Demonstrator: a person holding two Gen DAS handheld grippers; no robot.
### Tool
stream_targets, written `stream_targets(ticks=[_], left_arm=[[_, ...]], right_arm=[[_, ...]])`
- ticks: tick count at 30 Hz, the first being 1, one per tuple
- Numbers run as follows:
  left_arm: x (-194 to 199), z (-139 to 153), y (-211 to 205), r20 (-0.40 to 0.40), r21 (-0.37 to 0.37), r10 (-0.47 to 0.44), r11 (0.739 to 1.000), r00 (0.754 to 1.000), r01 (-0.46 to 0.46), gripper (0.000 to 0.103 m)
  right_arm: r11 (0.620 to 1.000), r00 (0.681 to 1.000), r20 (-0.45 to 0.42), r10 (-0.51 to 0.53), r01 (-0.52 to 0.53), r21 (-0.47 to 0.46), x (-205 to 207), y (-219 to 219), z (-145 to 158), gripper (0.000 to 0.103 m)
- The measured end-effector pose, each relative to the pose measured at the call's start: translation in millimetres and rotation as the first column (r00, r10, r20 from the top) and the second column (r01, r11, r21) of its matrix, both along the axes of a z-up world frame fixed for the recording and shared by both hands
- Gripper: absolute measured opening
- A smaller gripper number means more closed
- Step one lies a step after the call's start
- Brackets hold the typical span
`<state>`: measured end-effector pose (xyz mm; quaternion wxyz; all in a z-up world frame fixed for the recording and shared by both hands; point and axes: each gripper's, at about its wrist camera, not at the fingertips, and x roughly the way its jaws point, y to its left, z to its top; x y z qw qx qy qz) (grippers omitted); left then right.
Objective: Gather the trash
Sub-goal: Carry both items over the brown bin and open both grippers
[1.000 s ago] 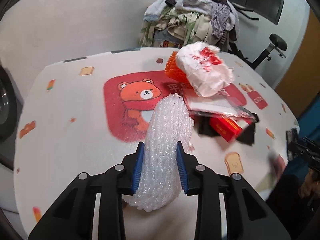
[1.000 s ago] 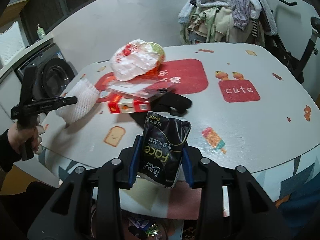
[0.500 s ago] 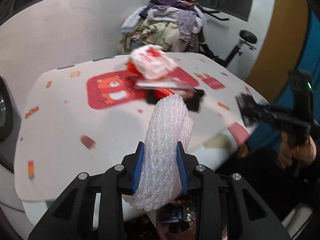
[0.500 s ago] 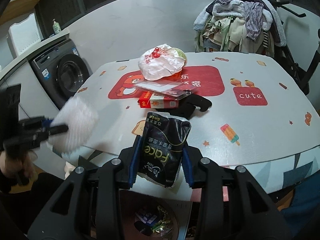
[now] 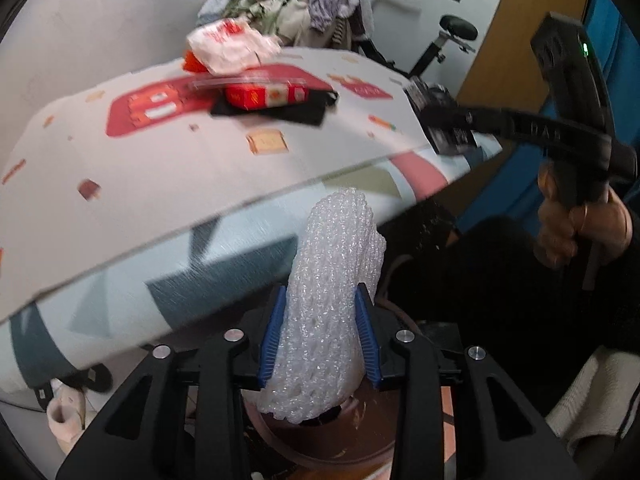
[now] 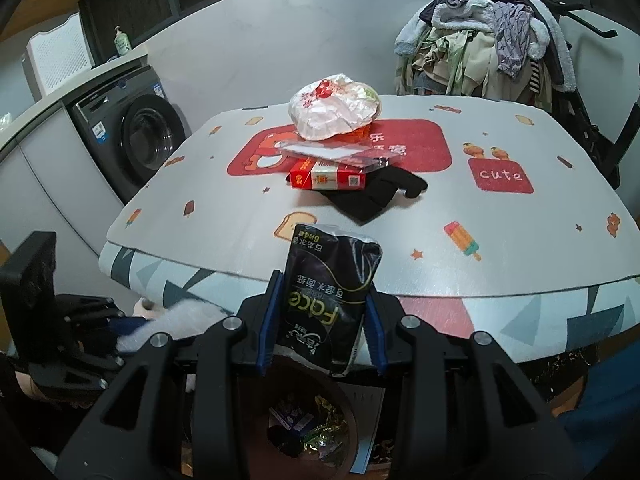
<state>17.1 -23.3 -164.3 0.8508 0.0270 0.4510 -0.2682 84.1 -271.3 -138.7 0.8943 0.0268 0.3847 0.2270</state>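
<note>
Trash bin (image 6: 308, 436) with wrappers inside, under tongs clamped on foam net (image 5: 332, 320) and black packet (image 6: 328, 300).

I'm looking at a home, a lived-in utility corner. There's a front-loading washing machine (image 6: 138, 142) built under a counter, a soap bottle (image 6: 122, 40) on top, and a heap of clothes (image 6: 486, 40) piled on a rack. The tabletop (image 6: 400, 248) wears a cartoon bear cloth, and an exercise bike (image 5: 444, 40) stands behind.
</note>
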Motion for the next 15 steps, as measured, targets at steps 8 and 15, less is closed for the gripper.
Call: stream_targets(ticks=[8, 15], left_arm=[[-11.3, 8.4, 4.7, 0.071, -0.034, 0.053, 0.998, 0.996, -0.050, 0.082], [-21.9, 27.4, 35.6, 0.162, -0.051, 0.239, 0.971, 0.958, -0.233, 0.094]], right_arm=[[0.999, 0.998, -0.047, 0.044, -0.044, -0.006, -11.7, 8.3, -20.2, 0.039], [0.987, 0.975, -0.164, 0.149, -0.157, -0.033, -29.5, 38.2, -59.5, 0.039]])
